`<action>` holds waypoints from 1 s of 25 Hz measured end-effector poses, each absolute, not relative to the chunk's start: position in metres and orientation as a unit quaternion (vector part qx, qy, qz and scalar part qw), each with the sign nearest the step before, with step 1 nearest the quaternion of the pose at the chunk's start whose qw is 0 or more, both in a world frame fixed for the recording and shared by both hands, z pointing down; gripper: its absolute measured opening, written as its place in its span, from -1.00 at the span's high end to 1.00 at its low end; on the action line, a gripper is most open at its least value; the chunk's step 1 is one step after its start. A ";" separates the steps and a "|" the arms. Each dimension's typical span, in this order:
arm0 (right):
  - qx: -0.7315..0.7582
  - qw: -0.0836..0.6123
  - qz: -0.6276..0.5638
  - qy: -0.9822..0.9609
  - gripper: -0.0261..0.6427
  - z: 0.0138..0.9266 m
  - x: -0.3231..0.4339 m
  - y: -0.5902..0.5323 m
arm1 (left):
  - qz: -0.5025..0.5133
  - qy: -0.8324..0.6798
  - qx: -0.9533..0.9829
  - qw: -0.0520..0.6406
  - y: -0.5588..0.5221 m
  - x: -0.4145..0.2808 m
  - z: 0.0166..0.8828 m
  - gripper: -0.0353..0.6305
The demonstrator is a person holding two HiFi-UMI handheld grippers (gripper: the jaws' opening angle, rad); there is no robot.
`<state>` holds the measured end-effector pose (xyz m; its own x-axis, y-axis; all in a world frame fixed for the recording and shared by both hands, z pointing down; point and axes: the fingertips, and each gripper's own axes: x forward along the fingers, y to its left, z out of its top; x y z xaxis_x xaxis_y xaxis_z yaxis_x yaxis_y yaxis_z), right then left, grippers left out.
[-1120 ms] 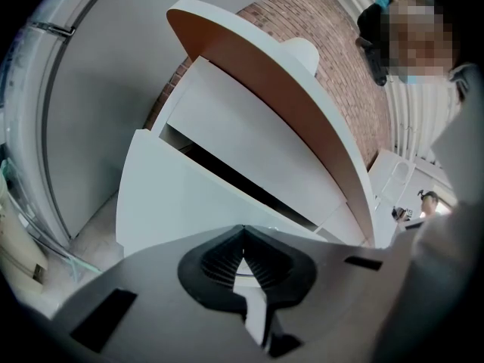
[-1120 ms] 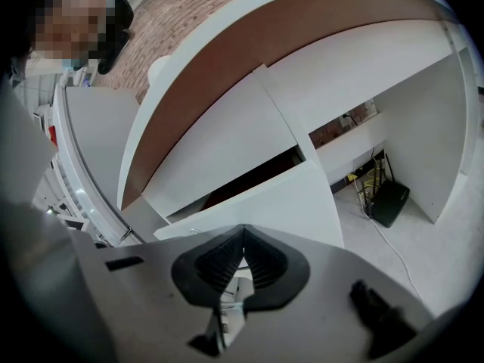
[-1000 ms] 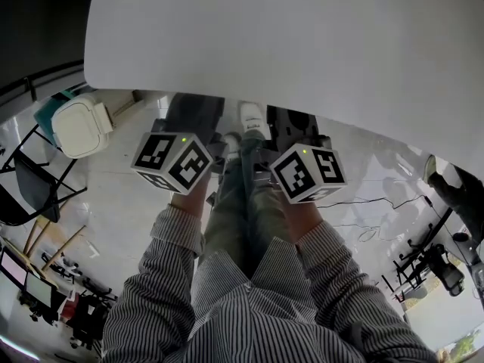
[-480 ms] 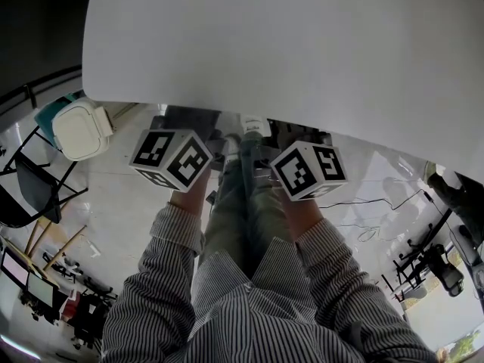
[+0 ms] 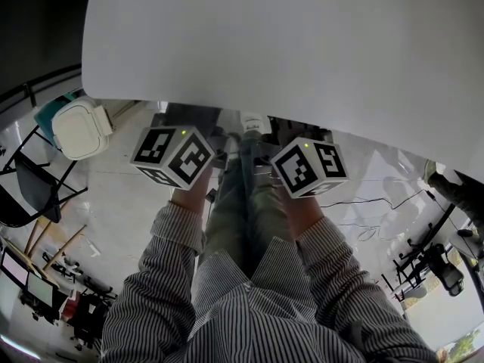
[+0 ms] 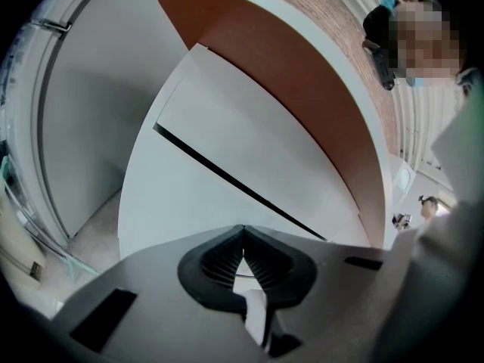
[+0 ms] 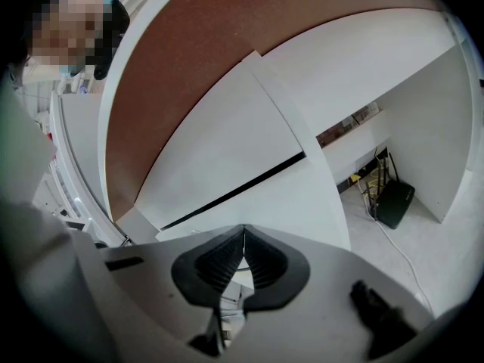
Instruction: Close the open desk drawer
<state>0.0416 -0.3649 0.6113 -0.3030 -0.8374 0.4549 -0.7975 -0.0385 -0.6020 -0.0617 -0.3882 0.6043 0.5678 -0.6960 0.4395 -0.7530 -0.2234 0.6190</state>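
Observation:
The white desk top [image 5: 287,44] fills the upper head view. Both marker cubes, left [image 5: 172,156] and right [image 5: 308,167], are held just below its near edge; the jaws ahead of them are hidden there. In the left gripper view, my left gripper [image 6: 242,231] is shut and empty, pointing at a white drawer front [image 6: 242,131] with a dark gap line above the lower front [image 6: 178,203]. My right gripper [image 7: 243,231] is likewise shut and empty, before the same kind of white front [image 7: 227,153]. Neither touches the drawer. The brown desk underside [image 6: 302,89] arches above.
A white lidded bin [image 5: 79,127] and a black chair [image 5: 30,187] stand on the floor at left. Cables [image 5: 370,203] trail at right. A black box with wires [image 7: 395,195] sits under the desk. A person stands beyond the desk.
The desk edge now sits lower over the person's shoes in the head view; both cubes shifted slightly forward under it. Both grippers stayed shut.

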 end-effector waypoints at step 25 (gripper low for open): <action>-0.569 0.024 -0.402 0.717 0.88 0.569 0.008 -0.309 | 0.021 -0.466 0.797 0.384 -0.327 -0.094 0.552 0.86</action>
